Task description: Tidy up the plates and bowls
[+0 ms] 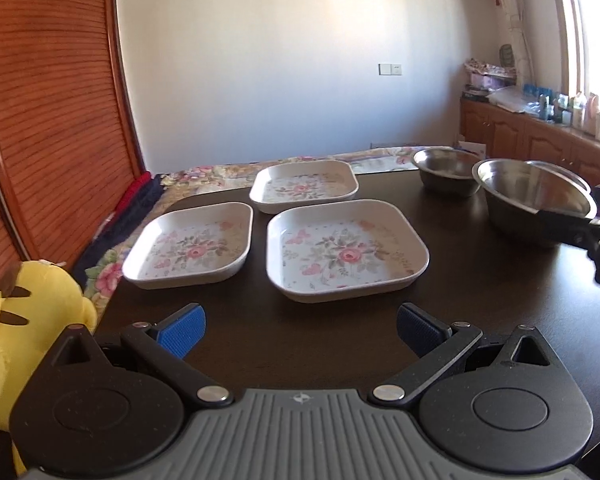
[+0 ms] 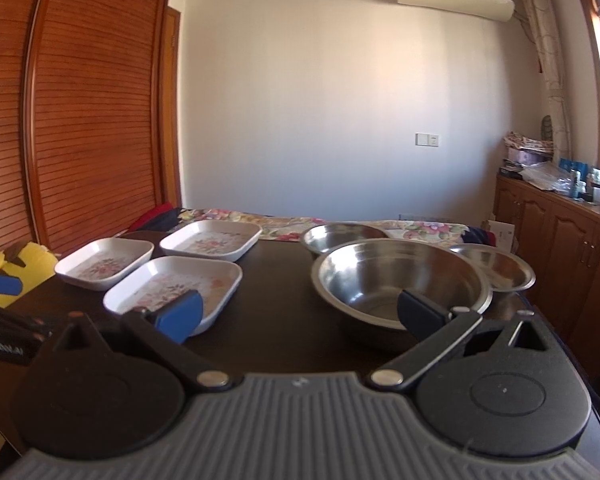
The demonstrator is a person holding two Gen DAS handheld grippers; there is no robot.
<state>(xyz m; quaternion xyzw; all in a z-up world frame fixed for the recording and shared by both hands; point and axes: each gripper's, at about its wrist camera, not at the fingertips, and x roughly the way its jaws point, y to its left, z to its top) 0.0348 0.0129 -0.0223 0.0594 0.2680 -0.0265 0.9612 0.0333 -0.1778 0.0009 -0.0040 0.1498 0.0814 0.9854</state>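
Three square white plates with pink flower prints lie on the dark table [image 1: 480,300]: a near right one [image 1: 346,250], a near left one [image 1: 192,248] and a far one [image 1: 304,186]. Three steel bowls stand to the right: a large near one [image 2: 400,284], one behind it [image 2: 342,236] and one at the right [image 2: 496,266]. My left gripper [image 1: 300,326] is open and empty, just short of the near plates. My right gripper [image 2: 298,312] is open, with its right finger [image 2: 420,312] over the large bowl's near rim and the left finger over the near plate.
A yellow plush toy [image 1: 24,320] sits at the table's left edge. A flowered cloth [image 1: 220,170] lies beyond the far edge. Wooden slatted doors [image 1: 52,120] stand at the left. A wooden cabinet [image 2: 560,232] with bottles runs along the right wall.
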